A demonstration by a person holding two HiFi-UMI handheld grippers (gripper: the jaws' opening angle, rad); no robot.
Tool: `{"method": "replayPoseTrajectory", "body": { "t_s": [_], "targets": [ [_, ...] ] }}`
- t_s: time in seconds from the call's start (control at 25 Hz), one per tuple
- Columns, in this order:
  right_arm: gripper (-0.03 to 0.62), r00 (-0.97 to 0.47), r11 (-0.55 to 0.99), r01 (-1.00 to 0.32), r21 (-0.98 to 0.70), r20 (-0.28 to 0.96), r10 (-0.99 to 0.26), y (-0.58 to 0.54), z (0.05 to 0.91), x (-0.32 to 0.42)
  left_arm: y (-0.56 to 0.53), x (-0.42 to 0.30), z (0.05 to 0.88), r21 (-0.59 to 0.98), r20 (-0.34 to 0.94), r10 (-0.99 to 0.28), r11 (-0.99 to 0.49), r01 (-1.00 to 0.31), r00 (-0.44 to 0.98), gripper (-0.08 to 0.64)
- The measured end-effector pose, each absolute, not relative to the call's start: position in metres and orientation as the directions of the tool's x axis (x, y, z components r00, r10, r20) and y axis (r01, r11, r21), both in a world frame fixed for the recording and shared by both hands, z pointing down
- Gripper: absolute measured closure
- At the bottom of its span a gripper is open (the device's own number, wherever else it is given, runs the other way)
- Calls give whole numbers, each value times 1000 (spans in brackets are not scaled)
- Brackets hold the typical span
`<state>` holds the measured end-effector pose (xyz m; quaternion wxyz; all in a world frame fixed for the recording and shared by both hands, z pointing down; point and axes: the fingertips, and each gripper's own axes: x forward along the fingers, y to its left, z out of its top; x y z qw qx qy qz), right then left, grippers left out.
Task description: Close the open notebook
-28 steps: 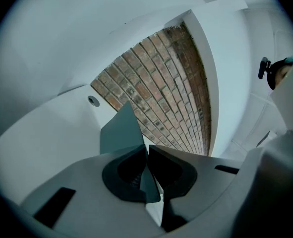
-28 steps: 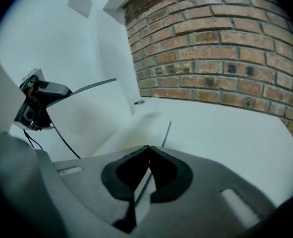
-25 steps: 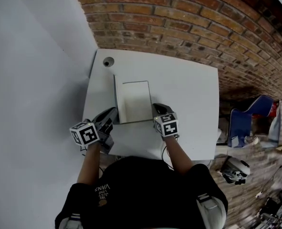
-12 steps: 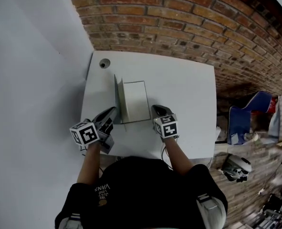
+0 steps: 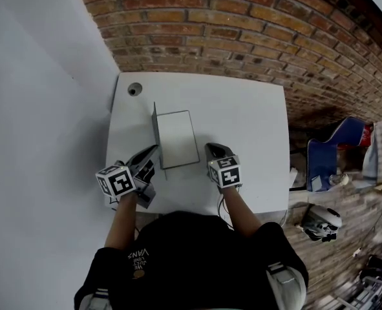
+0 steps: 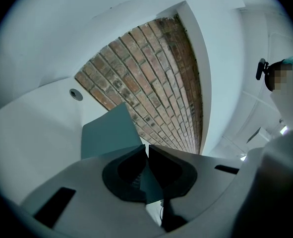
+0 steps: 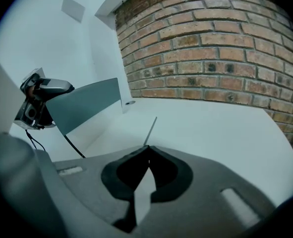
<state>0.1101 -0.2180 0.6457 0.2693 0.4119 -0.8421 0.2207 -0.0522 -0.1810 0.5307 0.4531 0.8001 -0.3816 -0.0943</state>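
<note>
On the white table (image 5: 249, 128) there is a round hole (image 5: 134, 90) in the far left corner; every place here is told from that hole. The left gripper (image 5: 153, 152) is nearer to the person than the hole and a little to its right; its fingers are squeezed almost together on the green cover (image 6: 109, 133), pinching its near corner. The cover stands up on its edge, just right of the hole and nearer to the person. The notebook (image 5: 178, 139) lies flat with its white page up, further right of the hole, touching the foot of the cover. The right gripper (image 5: 210, 148) is further right again and nearer to the person; its fingers are shut on a thin white page edge (image 7: 142, 195). The brick wall (image 5: 242, 31) is behind the hole.
</note>
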Motion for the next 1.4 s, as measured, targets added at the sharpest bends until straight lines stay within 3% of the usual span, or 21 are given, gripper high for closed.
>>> {"method": "replayPoseTrajectory", "body": {
  "t_s": [0.8,1.4],
  "targets": [
    [595,-481,499,-852,-159,616,-624,-214,635,127,-194,-25,531,785,169,-629,-380,-490,759,535],
    [595,-488,514,-849,-127,565,-665,-208,608,112,-186,-52,518,661,189,-695,-433,-613,694,535]
  ]
}}
